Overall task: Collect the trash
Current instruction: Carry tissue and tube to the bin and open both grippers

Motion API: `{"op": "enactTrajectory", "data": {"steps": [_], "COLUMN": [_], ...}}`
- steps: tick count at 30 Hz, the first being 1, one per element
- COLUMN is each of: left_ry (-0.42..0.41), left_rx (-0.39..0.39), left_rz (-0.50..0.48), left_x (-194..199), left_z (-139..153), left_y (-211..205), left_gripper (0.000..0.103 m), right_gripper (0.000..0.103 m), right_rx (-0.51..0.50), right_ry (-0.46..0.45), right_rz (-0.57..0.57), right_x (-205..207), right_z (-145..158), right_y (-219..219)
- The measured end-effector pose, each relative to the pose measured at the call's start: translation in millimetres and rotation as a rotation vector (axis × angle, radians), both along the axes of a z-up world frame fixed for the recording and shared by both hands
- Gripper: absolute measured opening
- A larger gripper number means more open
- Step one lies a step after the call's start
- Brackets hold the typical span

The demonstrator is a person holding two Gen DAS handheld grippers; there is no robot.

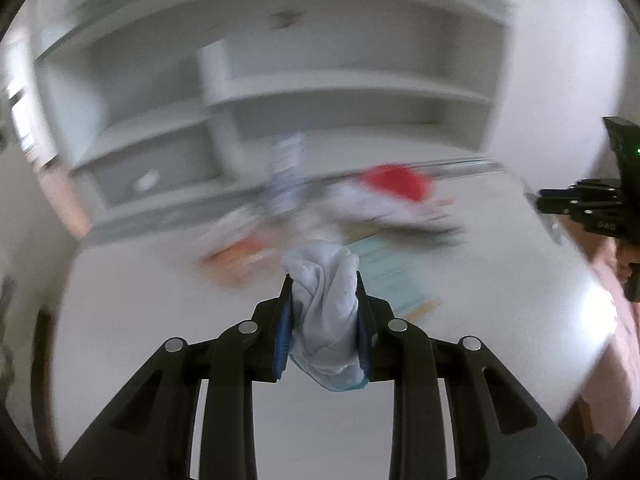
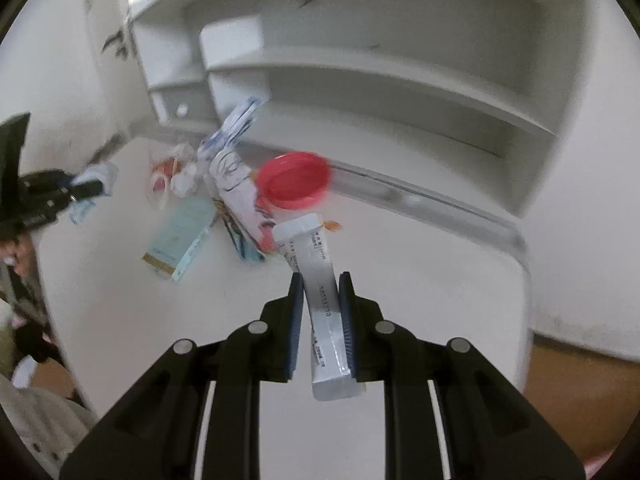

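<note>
Left wrist view: our left gripper [image 1: 325,312] pinches a crumpled white cloth [image 1: 326,308] with a pale blue hem, raised over the white table [image 1: 160,360], nearer us than the blurred litter.

Right wrist view: our right gripper [image 2: 320,320] clamps a flat white sachet [image 2: 322,304] with small print, above the table [image 2: 440,300], nearer than the red lid [image 2: 294,180] and teal box [image 2: 182,240].

Both grippers [image 1: 324,280] [image 2: 320,280]: black plastic linkages w/ silver pivot pins, blue ribbed finger pads [image 1: 282,344].

left gripper [image 1: 325,280]: jaws clamped, angled down | right gripper [image 2: 320,280]: jaws clamped, angled down
</note>
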State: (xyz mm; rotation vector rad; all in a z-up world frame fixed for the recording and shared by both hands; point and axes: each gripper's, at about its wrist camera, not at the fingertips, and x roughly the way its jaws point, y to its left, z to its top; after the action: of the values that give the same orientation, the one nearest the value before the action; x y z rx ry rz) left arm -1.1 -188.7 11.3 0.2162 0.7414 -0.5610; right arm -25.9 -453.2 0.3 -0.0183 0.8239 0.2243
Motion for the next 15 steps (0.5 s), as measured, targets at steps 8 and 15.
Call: {"op": "enactTrajectory", "data": {"steps": [8, 15], "left_ry": [0.068, 0.275], "left_rx": [-0.083, 0.043], "left_rz": [-0.659, -1.049], "left_x": [-131.2, -271.3], "left_z": [7.4, -74.9], "left_y": [-212.1, -341.4], "left_gripper": [0.021, 0.021], "right_gripper": [0.019, 0.019], "right_rx": [0.209, 0.451], "right_ry": [-0.074, 0.029], "right_rz": [-0.338, -0.725], "right_x": [-186.6, -341.5], "right_z": [22.6, -91.7], "right_y": [-132.7, -220.2]}}
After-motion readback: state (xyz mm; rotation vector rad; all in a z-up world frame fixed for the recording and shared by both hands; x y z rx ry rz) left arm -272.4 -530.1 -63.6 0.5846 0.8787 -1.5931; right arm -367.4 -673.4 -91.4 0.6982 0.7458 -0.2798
